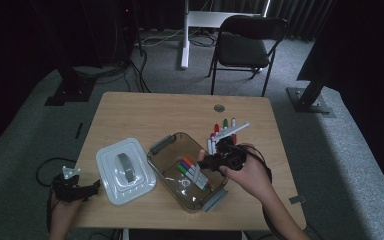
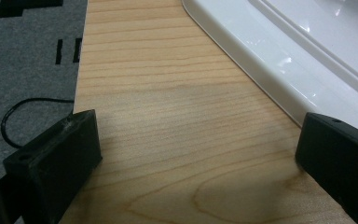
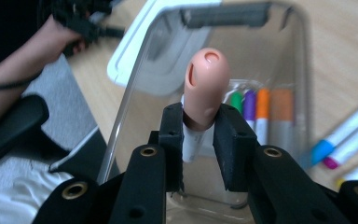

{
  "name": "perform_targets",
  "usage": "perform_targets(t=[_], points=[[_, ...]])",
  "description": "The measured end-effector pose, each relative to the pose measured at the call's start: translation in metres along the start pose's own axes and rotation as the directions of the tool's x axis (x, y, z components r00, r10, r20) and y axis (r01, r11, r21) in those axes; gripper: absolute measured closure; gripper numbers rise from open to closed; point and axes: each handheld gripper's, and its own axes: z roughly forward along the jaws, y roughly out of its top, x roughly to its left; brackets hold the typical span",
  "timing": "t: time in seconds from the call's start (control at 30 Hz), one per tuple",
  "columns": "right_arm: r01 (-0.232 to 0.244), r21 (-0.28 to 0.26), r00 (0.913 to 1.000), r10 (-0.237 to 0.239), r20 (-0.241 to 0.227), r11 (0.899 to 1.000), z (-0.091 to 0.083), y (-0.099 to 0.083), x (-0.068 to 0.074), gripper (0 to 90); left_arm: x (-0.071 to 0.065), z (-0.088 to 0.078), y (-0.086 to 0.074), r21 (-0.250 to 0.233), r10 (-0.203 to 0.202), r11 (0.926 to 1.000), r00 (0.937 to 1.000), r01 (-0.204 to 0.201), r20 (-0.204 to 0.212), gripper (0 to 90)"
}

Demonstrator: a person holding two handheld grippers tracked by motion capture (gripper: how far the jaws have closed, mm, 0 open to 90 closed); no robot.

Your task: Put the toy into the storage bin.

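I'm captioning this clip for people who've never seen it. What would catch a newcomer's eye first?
First, the peach-capped marker clamped in the right claw, held over the clear plastic bin at the table's middle, where green, purple and orange markers already lie. Next, the white lid lying left of the bin, and the loose markers on the table beyond the right hand.
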Motion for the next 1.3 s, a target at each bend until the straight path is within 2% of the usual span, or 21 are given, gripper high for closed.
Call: perform_targets(t=[0.2, 0.37, 0.47, 0.5, 0.6, 0.63, 0.8, 1.07, 1.23, 1.27, 1.3], points=[[0.013, 0.085, 0.9998, -0.012, -0.018, 0.996, 0.030, -0.002, 0.000, 73.3, 0.000, 0.000, 0.000, 0.000, 0.001, 1.0000, 1.0000, -0.001, -0.001, 0.5], [0.031, 0.150, 0.9990, -0.026, -0.036, 0.988, 0.050, -0.002, 0.003, 73.3, 0.000, 0.000, 0.000, -0.002, 0.000, 1.0000, 1.0000, 0.000, -0.001, 0.4], [0.040, 0.198, 0.9984, -0.031, -0.048, 0.979, 0.062, -0.003, 0.003, 73.4, 0.000, 0.000, 0.000, -0.002, 0.000, 1.0000, 1.0000, 0.000, -0.001, 0.5], [0.040, 0.198, 0.9984, -0.031, -0.048, 0.979, 0.062, -0.003, 0.003, 73.4, 0.000, 0.000, 0.000, -0.002, 0.000, 1.0000, 1.0000, 0.000, -0.001, 0.5], [0.057, 0.269, 0.9967, -0.039, -0.071, 0.962, 0.080, -0.003, 0.006, 73.4, 0.000, 0.000, 0.000, -0.002, 0.001, 1.0000, 1.0000, -0.001, -0.001, 0.4], [0.052, 0.261, 0.9968, -0.034, -0.073, 0.964, 0.083, -0.003, 0.006, 73.3, 0.000, 0.000, 0.000, -0.003, 0.000, 1.0000, 1.0000, 0.000, -0.001, 0.5], [0.057, 0.286, 0.9955, -0.033, -0.089, 0.956, 0.093, 0.002, 0.006, 73.3, 0.000, 0.000, 0.000, -0.003, 0.000, 1.0000, 1.0000, 0.000, -0.001, 0.5], [0.072, 0.352, 0.9955, -0.046, -0.083, 0.933, 0.115, 0.005, 0.006, 73.3, 0.000, 0.000, 0.000, -0.003, 0.000, 1.0000, 1.0000, 0.000, -0.001, 0.4], [0.075, 0.403, 0.9966, -0.056, -0.060, 0.912, 0.132, 0.008, 0.007, 73.3, 0.000, 0.000, 0.000, -0.001, 0.000, 1.0000, 1.0000, 0.000, -0.001, 0.5], [0.066, 0.426, 0.9973, -0.045, -0.058, 0.902, 0.134, 0.008, 0.007, 73.3, 0.000, 0.000, 0.000, -0.001, 0.000, 1.0000, 1.0000, 0.000, 0.000, 0.5], [0.061, 0.439, 0.9976, -0.040, -0.057, 0.897, 0.137, 0.009, 0.007, 73.3, 0.000, 0.000, 0.000, -0.001, 0.000, 1.0000, 1.0000, 0.000, 0.000, 0.4]])
